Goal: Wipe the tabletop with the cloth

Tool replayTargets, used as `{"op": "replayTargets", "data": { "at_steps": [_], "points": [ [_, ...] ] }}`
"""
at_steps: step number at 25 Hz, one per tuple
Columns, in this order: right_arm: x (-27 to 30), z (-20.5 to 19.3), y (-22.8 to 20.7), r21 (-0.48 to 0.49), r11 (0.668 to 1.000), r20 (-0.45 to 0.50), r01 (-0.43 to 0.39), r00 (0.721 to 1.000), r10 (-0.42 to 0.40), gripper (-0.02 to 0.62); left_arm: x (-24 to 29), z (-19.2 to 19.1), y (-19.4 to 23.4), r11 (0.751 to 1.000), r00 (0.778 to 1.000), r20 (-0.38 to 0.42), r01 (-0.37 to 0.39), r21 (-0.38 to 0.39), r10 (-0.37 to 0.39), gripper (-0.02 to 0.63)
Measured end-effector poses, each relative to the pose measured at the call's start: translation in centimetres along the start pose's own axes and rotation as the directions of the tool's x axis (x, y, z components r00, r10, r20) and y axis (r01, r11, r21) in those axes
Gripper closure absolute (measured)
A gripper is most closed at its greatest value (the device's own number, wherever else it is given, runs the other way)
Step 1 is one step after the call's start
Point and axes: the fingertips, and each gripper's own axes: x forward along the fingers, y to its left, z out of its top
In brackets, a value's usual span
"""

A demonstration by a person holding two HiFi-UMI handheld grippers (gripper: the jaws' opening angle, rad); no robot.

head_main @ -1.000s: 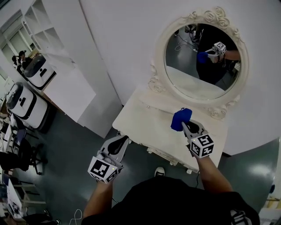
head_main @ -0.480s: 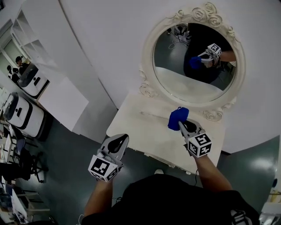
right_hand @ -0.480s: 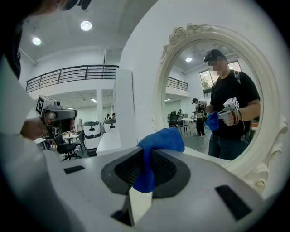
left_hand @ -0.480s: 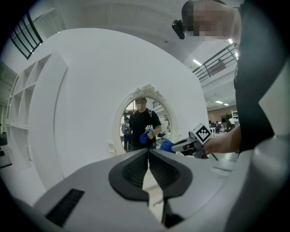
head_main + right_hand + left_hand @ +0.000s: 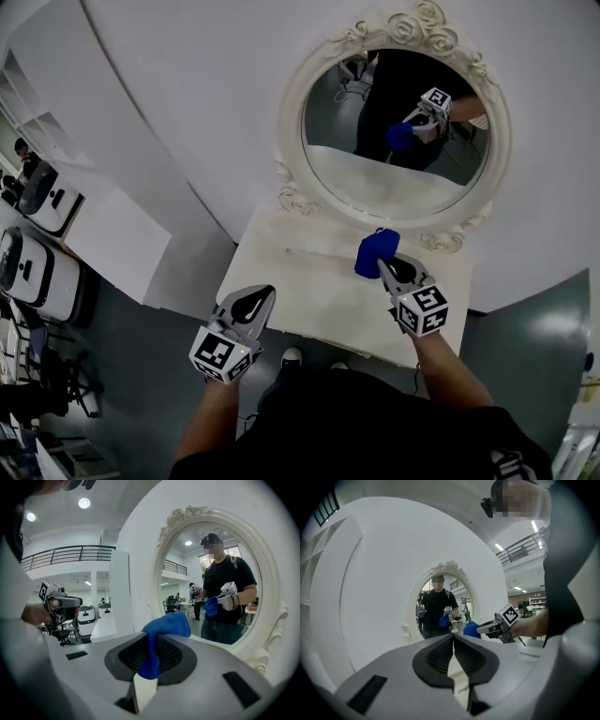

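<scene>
A blue cloth point(image 5: 374, 252) is bunched in my right gripper point(image 5: 382, 265), which is shut on it over the back right part of the cream tabletop point(image 5: 300, 295). In the right gripper view the blue cloth point(image 5: 161, 637) hangs out between the pressed jaws, in front of the mirror. My left gripper point(image 5: 255, 302) is held over the table's front left edge, jaws shut and empty; the left gripper view has its jaws point(image 5: 453, 641) meeting in a thin line, with the cloth point(image 5: 471, 629) and right gripper point(image 5: 480, 628) to the right.
An ornate oval mirror point(image 5: 394, 131) stands at the back of the dressing table against a white curved wall. It reflects the person, the cloth and the gripper. White cabinets point(image 5: 108, 234) and white machines point(image 5: 28, 267) stand on the floor at left.
The view has shifted so the table and mirror sit more to the left and nearer. The right gripper with the cloth stays over the back right of the tabletop; the left gripper has hardly moved.
</scene>
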Motion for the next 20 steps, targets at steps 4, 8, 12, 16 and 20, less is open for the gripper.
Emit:
{"op": "replayTargets", "data": {
  "at_steps": [4,8,12,16,20],
  "points": [
    [0.2,0.6,-0.5,0.009,0.997,0.003,0.07,0.998,-0.07,0.556,1.8,0.5,1.7,0.997,0.997,0.013,0.075,0.028,-0.075,0.592],
    [0.2,1.5,-0.8,0.014,0.989,0.008,0.151,0.989,-0.151,0.555,3.1,1.2,3.9,0.987,0.989,0.024,0.148,0.057,-0.149,0.592],
    [0.3,1.8,-0.7,0.032,0.975,0.004,0.22,0.975,-0.22,0.555,4.0,1.6,5.8,0.975,0.977,0.028,0.211,0.074,-0.213,0.592],
    [0.6,1.9,-0.5,0.045,0.96,-0.001,0.278,0.961,-0.278,0.555,4.7,1.6,7.2,0.959,0.961,0.032,0.271,0.076,-0.274,0.592],
    [0.4,1.9,-0.4,0.057,0.942,-0.006,0.331,0.943,-0.331,0.555,5.5,1.3,7.7,0.939,0.941,0.028,0.334,0.081,-0.337,0.592]
  ]
}}
